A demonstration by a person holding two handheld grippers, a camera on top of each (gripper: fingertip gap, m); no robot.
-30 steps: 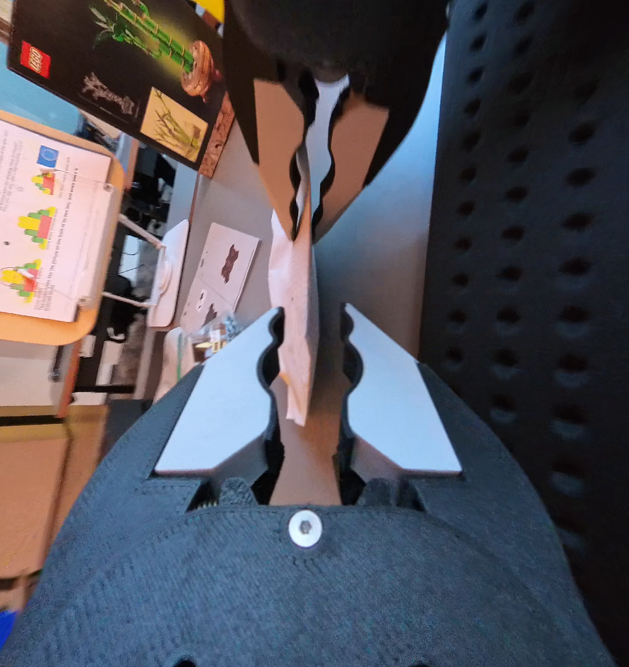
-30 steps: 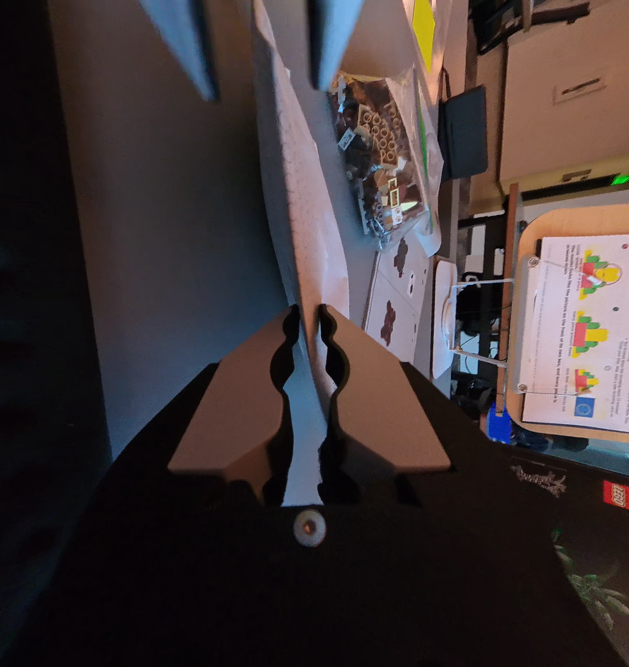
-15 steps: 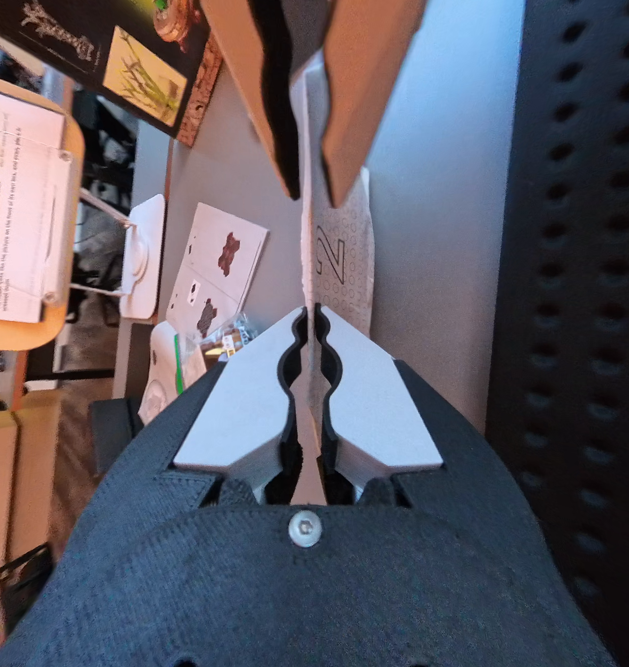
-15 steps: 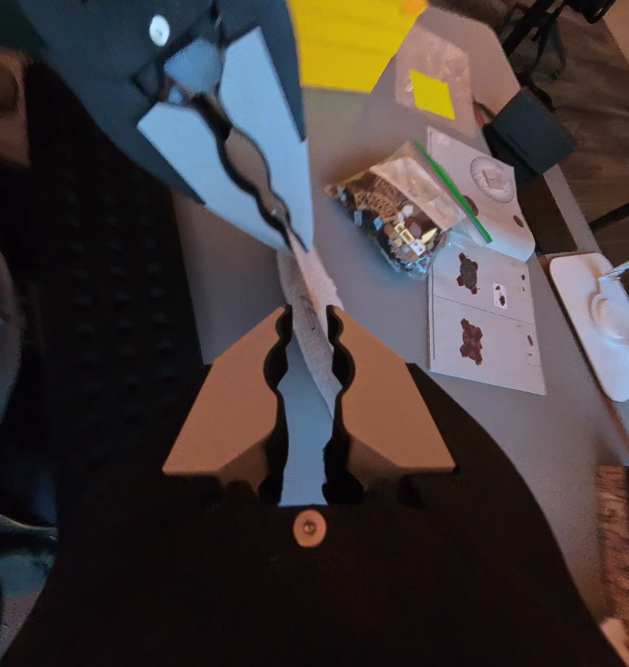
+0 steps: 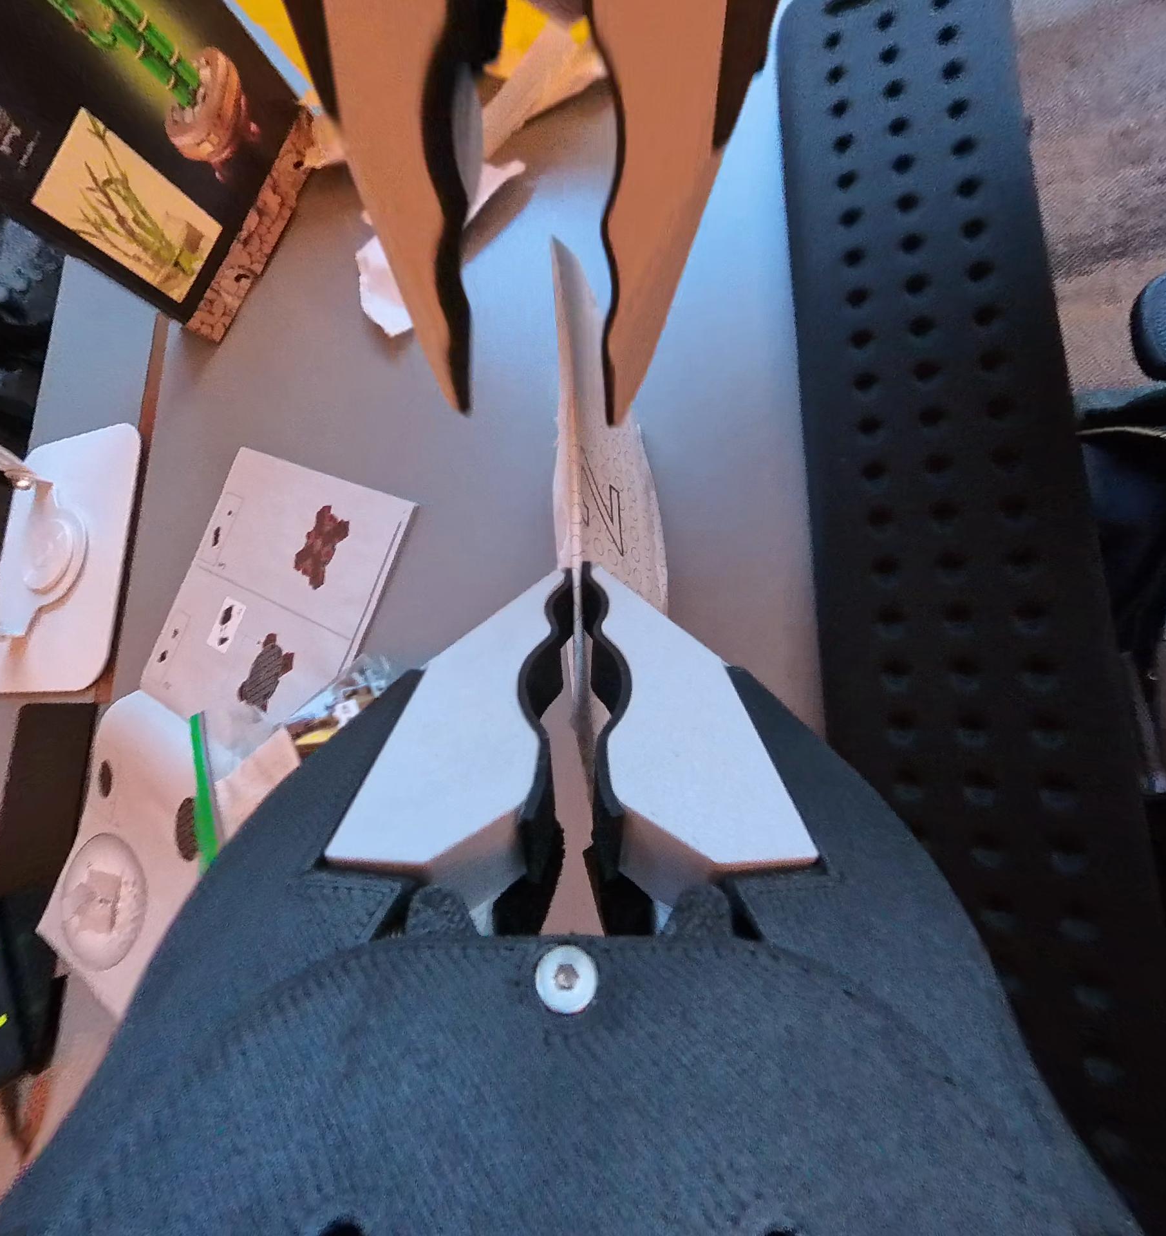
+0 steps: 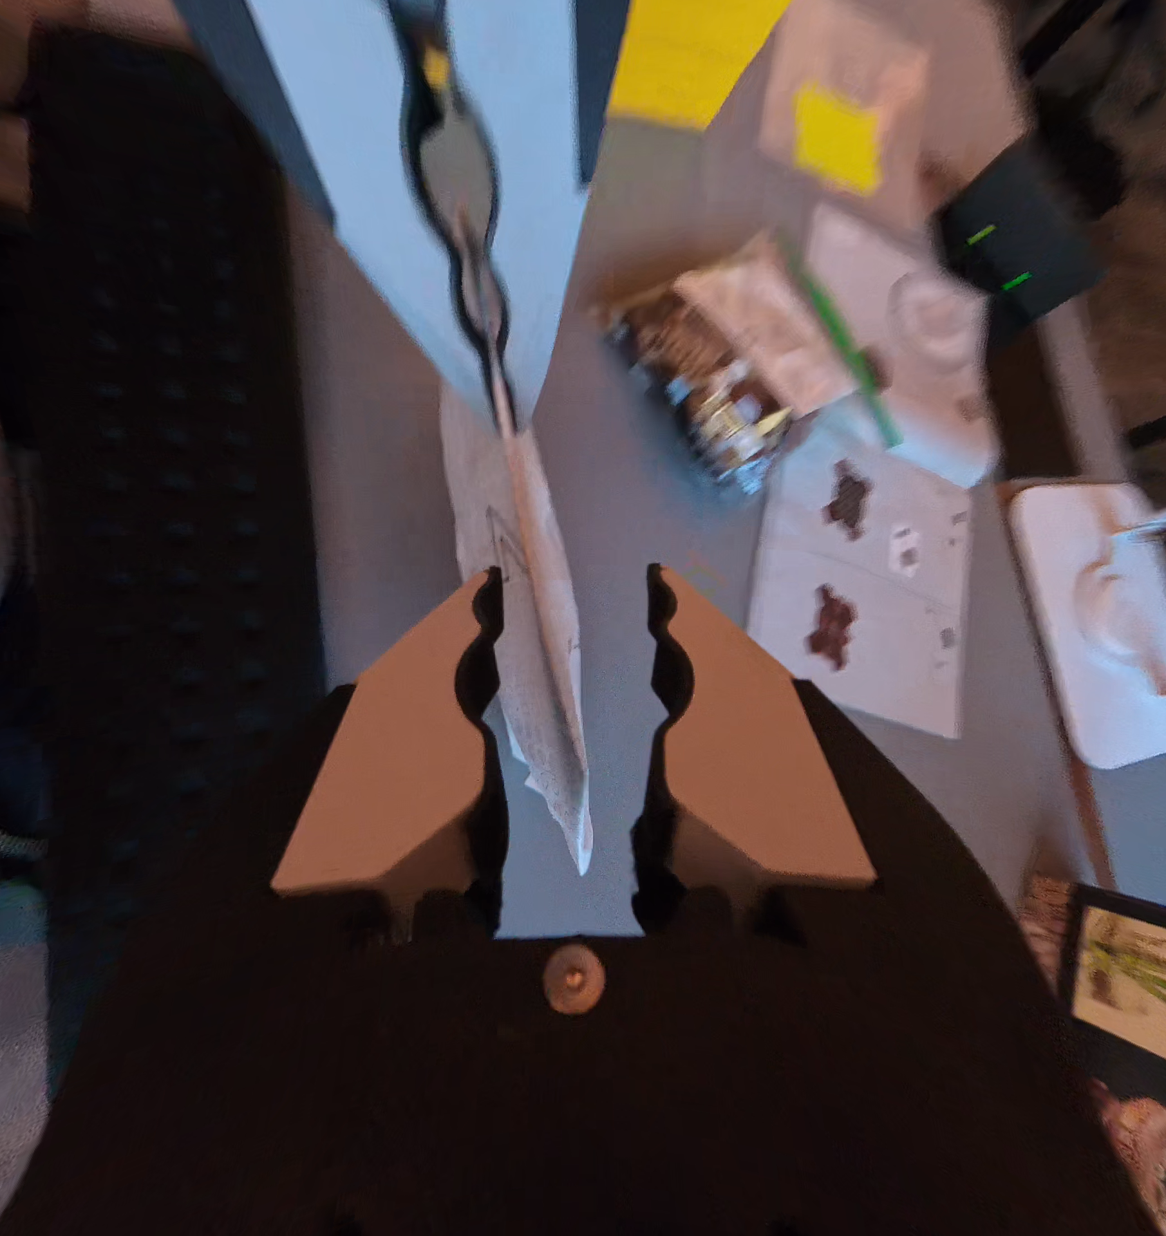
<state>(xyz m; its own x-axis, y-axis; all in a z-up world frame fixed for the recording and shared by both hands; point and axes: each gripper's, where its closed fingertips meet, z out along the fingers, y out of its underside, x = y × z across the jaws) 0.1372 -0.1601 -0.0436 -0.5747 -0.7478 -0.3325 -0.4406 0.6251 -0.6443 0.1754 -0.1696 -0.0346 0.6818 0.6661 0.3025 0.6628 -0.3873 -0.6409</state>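
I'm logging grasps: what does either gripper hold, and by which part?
The left gripper is shut on the white paper bag's near edge. The right gripper is open around its far end, gripping nothing.

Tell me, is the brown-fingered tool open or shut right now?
Open. The right tool has a clear gap between its fingers; the white paper bag hangs loose there, clamped only by the left tool.

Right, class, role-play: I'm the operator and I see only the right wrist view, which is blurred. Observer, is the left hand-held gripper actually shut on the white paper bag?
Observer: Yes. The left wrist view is sharp, and the left hand-held gripper has its fingertips pinched on the white paper bag.
Operator: Anything behind my gripper that I can't see?
Observer: Torn white paper scraps lie on the grey table beyond the open right hand-held gripper.
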